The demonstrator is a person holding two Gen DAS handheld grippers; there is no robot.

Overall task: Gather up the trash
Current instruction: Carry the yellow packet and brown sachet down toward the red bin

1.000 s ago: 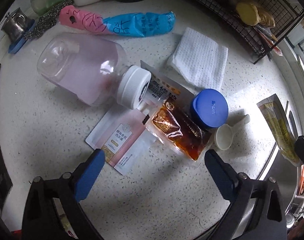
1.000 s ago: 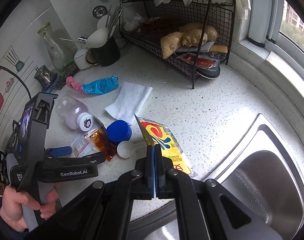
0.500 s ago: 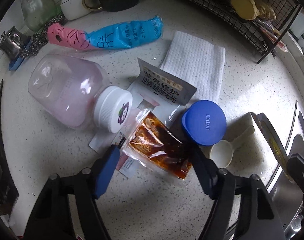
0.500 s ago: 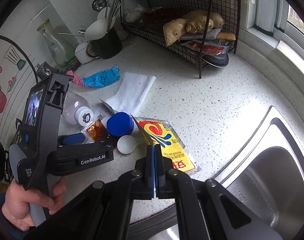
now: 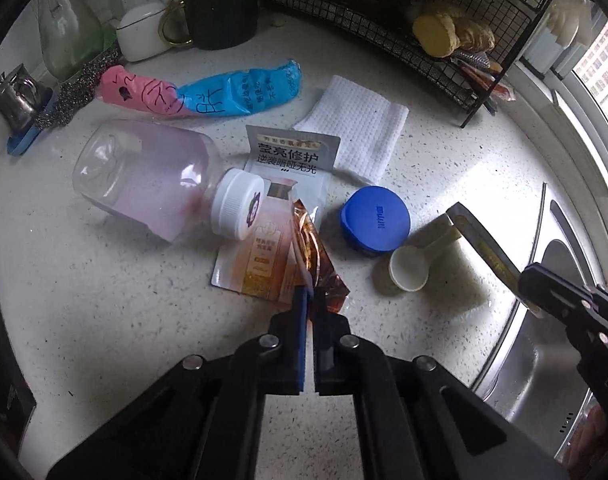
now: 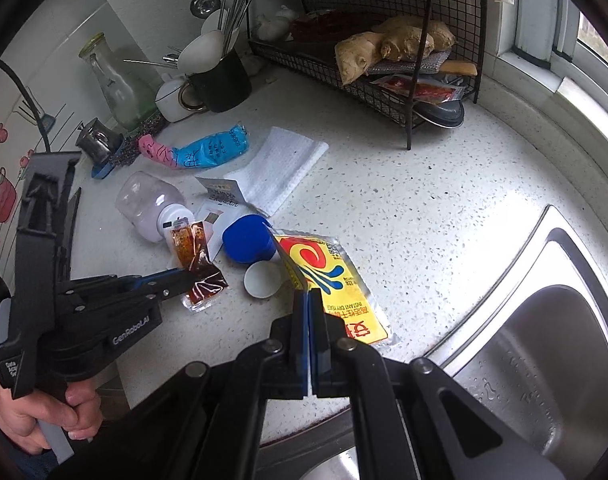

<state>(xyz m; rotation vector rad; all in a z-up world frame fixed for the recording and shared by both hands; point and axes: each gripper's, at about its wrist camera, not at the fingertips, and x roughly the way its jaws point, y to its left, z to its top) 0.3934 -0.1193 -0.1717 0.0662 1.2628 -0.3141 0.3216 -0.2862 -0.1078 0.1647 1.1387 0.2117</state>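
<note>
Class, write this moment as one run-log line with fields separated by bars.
left gripper: just closed on sauce packet | right gripper: shut on yellow packet | both packets at counter

Left handheld gripper (image 6: 183, 276): matte black plastic frame, white "GenRobot.AI" lettering on the side, small silver screws, grey handle under a bare hand (image 6: 43, 416) with a dark blue sleeve cuff. Right gripper (image 6: 308, 312): the same black linkage arms, round silver pivot bolts, blue pads lining the black fingers.
</note>
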